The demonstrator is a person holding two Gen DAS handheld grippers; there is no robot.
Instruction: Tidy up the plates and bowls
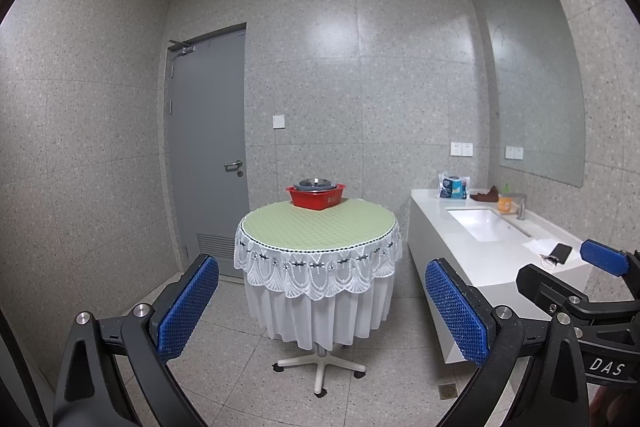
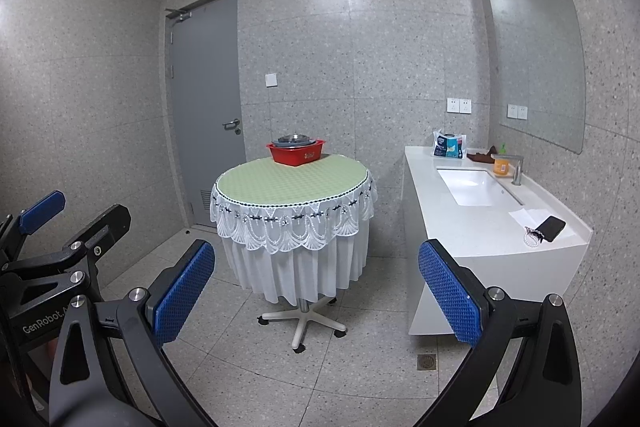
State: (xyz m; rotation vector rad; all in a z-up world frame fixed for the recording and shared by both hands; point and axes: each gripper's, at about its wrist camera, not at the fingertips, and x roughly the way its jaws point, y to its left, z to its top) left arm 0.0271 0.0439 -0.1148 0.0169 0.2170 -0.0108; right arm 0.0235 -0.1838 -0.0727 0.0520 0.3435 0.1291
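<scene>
A red plastic basin [image 1: 316, 197] stands at the far edge of a round table [image 1: 316, 227] with a green top and white lace cloth. Stacked metal bowls or plates [image 1: 315, 184] sit inside it. The basin [image 2: 296, 151] and its stack [image 2: 293, 139] also show in the right wrist view. My left gripper [image 1: 320, 311] is open and empty, well short of the table. My right gripper [image 2: 316, 287] is open and empty, also far back. Each gripper shows at the edge of the other's view: the right one [image 1: 576, 279] and the left one [image 2: 68, 223].
A white counter [image 1: 492, 251] with a sink [image 1: 486, 223] runs along the right wall, holding a tissue pack [image 1: 453, 187], an orange bottle [image 1: 505, 202], a tap, a phone [image 1: 559, 253] and paper. A grey door [image 1: 208, 143] is at the back left. A floor drain [image 2: 426, 361] lies near the counter.
</scene>
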